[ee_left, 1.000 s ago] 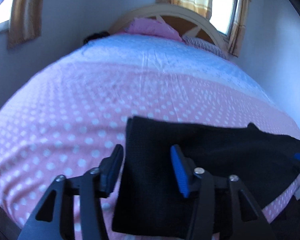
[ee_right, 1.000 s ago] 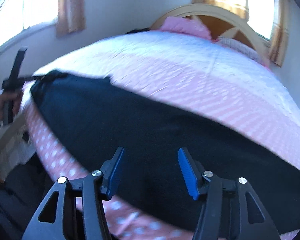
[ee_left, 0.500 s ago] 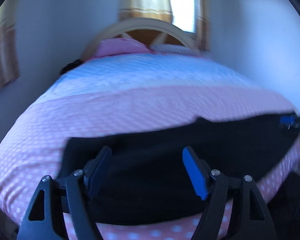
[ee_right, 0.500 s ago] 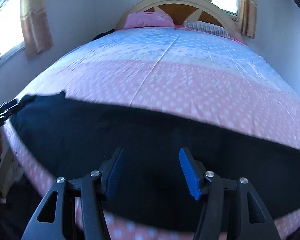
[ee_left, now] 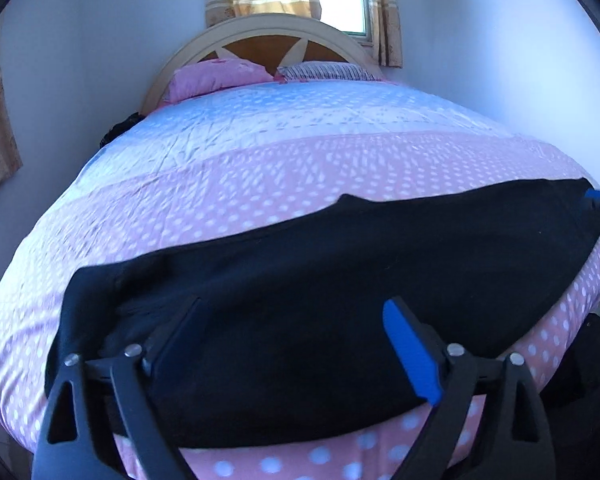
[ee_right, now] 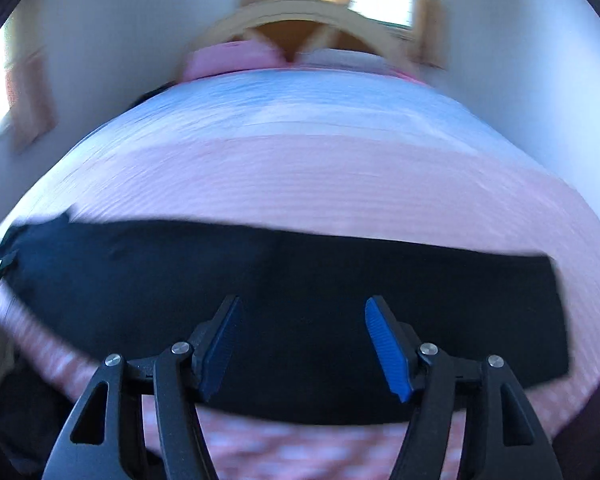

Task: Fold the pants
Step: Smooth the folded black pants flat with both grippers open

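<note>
While both views have swung square to the bed (ee_left: 260,184), pants (ee_left: 320,280) lie flat lengthwise; left gripper (ee_left: 296,344) and right gripper (ee_right: 300,340) gape wide, empty — next fold pending.

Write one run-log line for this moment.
left gripper open | right gripper open | black pants flat across bed | nothing gripped

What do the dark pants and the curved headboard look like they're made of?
The black pants look like a soft, matte knit or fleece cloth: no sheen, limp edges, though that's a guess. The arched cream headboard looks like painted wood with brown panels, smooth and rigid.
</note>
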`<state>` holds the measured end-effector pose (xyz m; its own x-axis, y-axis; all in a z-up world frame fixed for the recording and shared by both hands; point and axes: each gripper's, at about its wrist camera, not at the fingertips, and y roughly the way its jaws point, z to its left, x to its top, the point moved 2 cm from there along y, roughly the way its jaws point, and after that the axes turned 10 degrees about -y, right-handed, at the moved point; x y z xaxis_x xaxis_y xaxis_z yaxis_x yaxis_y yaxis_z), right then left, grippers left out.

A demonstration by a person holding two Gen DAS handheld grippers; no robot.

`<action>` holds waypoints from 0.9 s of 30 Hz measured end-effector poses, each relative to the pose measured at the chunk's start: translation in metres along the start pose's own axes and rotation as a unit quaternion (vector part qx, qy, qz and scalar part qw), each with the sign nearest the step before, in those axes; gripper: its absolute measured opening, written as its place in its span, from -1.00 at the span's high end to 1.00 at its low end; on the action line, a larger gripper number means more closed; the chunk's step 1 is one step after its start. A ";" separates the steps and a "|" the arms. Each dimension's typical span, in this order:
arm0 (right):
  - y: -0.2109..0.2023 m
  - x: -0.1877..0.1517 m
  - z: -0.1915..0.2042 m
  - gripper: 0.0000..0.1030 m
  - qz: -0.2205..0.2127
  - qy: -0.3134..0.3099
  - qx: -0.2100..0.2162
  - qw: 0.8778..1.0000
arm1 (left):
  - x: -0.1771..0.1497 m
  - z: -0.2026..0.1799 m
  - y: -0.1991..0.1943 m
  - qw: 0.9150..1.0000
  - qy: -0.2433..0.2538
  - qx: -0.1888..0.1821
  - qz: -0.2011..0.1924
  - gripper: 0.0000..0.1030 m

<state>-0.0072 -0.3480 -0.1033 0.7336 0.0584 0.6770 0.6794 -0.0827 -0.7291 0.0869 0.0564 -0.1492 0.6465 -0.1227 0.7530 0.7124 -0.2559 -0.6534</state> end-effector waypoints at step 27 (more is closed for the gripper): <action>0.003 -0.082 -0.124 -0.53 0.075 0.176 -0.075 0.979 | -0.010 -0.035 0.027 0.999 -0.009 -0.009 0.035 -1.00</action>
<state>-0.0672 -0.4765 -0.1483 0.7566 -0.3095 0.5760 0.5362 -0.2104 -0.8174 0.0899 0.0168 -0.1716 0.6997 -0.1243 0.7035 0.6600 -0.2647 -0.7031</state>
